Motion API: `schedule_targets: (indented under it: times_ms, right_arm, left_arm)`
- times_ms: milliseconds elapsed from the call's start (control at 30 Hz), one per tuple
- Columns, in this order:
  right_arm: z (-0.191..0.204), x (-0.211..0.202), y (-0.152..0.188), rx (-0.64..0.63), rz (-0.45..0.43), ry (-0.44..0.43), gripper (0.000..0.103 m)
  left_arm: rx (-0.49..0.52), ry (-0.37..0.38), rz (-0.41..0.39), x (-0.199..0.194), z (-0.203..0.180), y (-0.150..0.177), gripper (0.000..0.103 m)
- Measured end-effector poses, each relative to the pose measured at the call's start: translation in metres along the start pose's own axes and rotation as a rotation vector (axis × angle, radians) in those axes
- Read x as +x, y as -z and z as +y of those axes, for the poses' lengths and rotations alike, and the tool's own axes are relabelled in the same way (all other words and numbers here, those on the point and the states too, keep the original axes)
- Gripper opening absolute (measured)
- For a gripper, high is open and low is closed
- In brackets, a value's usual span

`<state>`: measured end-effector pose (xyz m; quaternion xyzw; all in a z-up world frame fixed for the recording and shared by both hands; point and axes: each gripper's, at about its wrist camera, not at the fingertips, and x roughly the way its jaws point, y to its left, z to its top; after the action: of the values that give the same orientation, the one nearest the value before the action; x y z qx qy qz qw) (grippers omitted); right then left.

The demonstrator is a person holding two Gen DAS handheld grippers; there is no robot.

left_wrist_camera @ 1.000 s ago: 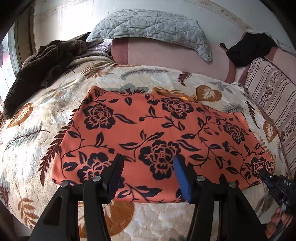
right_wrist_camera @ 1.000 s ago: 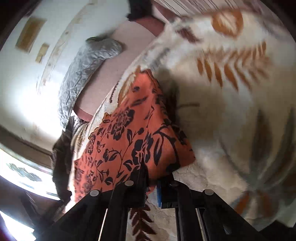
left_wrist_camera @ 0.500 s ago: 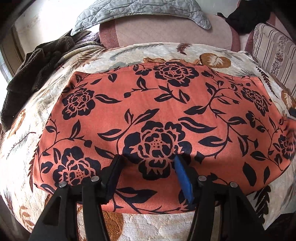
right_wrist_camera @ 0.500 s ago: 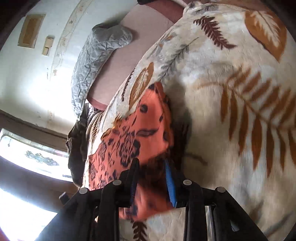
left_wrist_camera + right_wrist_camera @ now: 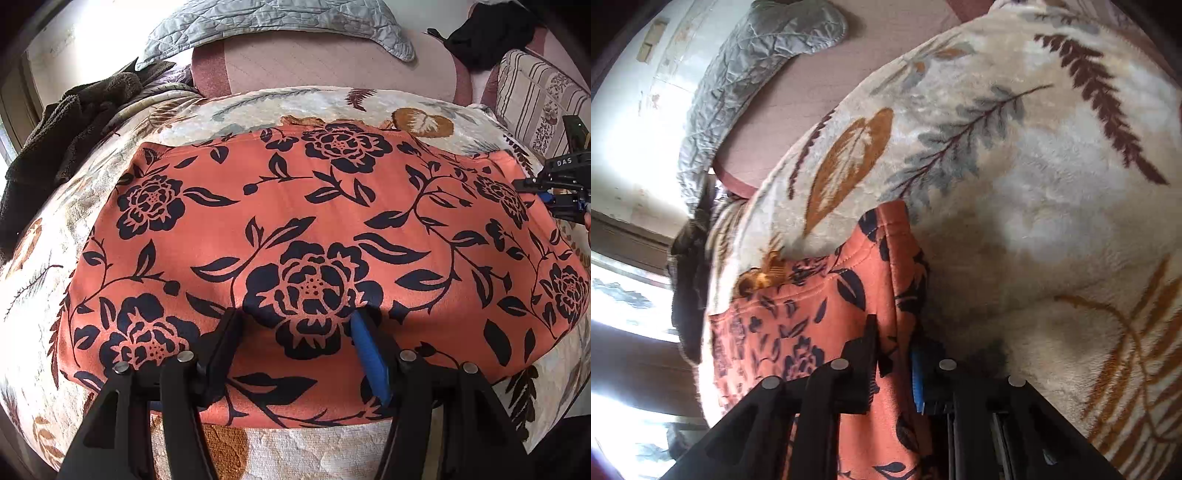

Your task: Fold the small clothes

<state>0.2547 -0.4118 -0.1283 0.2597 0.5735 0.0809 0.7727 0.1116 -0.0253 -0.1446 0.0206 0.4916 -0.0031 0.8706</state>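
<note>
The soft, limp orange floral garment (image 5: 314, 229) is spanned flat between the parted left gripper (image 5: 295, 325) fingers; its edge, best gripped at the hem, is pinched by the just-closing right gripper (image 5: 894, 354).

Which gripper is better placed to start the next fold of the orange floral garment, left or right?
Right, probably. The right gripper has the orange floral garment edge between its nearly closed jaws, which have just been closing. The left gripper stands open over the middle near edge, gripping nothing.
</note>
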Motion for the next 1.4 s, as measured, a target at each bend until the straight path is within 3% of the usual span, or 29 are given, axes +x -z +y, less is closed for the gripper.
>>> schedule_targets:
  times_ms: [33, 133, 167, 200, 233, 300, 367, 467, 500, 567, 600, 633, 667, 700, 767, 800, 867, 1067, 1167, 1233, 1300, 1333, 1400]
  right_arm:
    - [0.001, 0.000, 0.000, -0.015, -0.030, 0.109, 0.016]
    - [-0.004, -0.012, 0.004, 0.044, -0.082, 0.150, 0.039]
    - [-0.001, -0.024, 0.008, 0.047, -0.123, 0.194, 0.058]
    - [0.006, -0.039, 0.015, 0.028, -0.181, 0.225, 0.064]
    - [0.014, -0.056, 0.025, -0.004, -0.235, 0.232, 0.065]
    - [0.034, -0.079, 0.049, -0.063, -0.286, 0.161, 0.073]
    - [0.058, -0.082, 0.076, -0.105, -0.248, 0.033, 0.075]
    - [0.083, -0.076, 0.125, -0.182, -0.184, -0.114, 0.075]
    - [0.085, -0.072, 0.137, -0.181, -0.171, -0.144, 0.075]
    - [0.088, -0.057, 0.154, -0.167, -0.133, -0.197, 0.075]
    - [0.086, -0.047, 0.159, -0.164, -0.116, -0.196, 0.075]
    - [0.080, -0.037, 0.161, -0.152, -0.095, -0.172, 0.075]
    - [0.070, -0.025, 0.160, -0.112, -0.068, -0.131, 0.075]
    - [0.058, -0.018, 0.158, -0.044, -0.051, -0.114, 0.074]
    - [0.046, -0.026, 0.156, 0.039, -0.083, -0.203, 0.074]
    - [0.046, -0.031, 0.156, 0.034, -0.094, -0.206, 0.074]
    - [0.049, -0.040, 0.158, 0.012, -0.111, -0.203, 0.075]
    - [0.057, -0.044, 0.154, -0.009, -0.110, -0.246, 0.075]
    - [0.058, -0.041, 0.154, -0.007, -0.106, -0.273, 0.075]
    - [0.051, -0.042, 0.156, 0.010, -0.126, -0.276, 0.075]
    - [0.034, -0.051, 0.157, 0.071, -0.194, -0.214, 0.075]
    - [0.019, -0.059, 0.158, 0.133, -0.237, -0.194, 0.074]
    - [-0.006, -0.076, 0.161, 0.246, -0.308, -0.210, 0.075]
  left_arm:
    - [0.000, -0.001, 0.000, 0.000, 0.000, 0.000, 0.063]
    - [0.006, 0.006, 0.007, -0.002, 0.001, -0.001, 0.063]
    - [0.006, 0.022, 0.012, -0.004, 0.003, -0.003, 0.063]
    - [-0.004, 0.043, 0.010, -0.009, 0.007, -0.004, 0.063]
    - [-0.025, 0.061, 0.000, -0.015, 0.014, -0.006, 0.063]
    - [-0.083, 0.079, -0.045, -0.034, 0.035, -0.007, 0.063]
    - [-0.149, 0.089, -0.112, -0.057, 0.067, -0.003, 0.063]
    - [-0.272, 0.064, -0.138, -0.071, 0.125, 0.012, 0.063]
    - [-0.315, 0.065, -0.127, -0.067, 0.144, 0.018, 0.063]
    - [-0.385, 0.053, -0.027, -0.041, 0.177, 0.029, 0.060]
    - [-0.405, 0.050, 0.068, -0.019, 0.190, 0.034, 0.049]
    - [-0.441, 0.055, 0.148, -0.001, 0.204, 0.041, 0.031]
    - [-0.493, 0.099, 0.123, -0.007, 0.213, 0.041, 0.030]
    - [-0.508, 0.096, 0.124, -0.017, 0.215, 0.038, 0.029]
    - [-0.484, 0.083, 0.048, -0.043, 0.213, 0.028, 0.029]
    - [-0.465, 0.090, 0.001, -0.053, 0.211, 0.022, 0.029]
    - [-0.418, 0.110, -0.017, -0.058, 0.204, 0.007, 0.037]
    - [-0.301, 0.134, 0.016, -0.002, 0.190, -0.070, 0.041]
    - [-0.362, 0.128, 0.064, 0.051, 0.201, -0.101, 0.039]
    - [-0.495, 0.089, 0.136, 0.089, 0.225, -0.106, 0.034]
    - [-0.631, 0.123, 0.111, 0.090, 0.243, -0.108, 0.034]
    - [-0.651, 0.086, 0.109, 0.084, 0.247, -0.111, 0.034]
    - [-0.648, -0.066, 0.033, 0.055, 0.250, -0.111, 0.033]
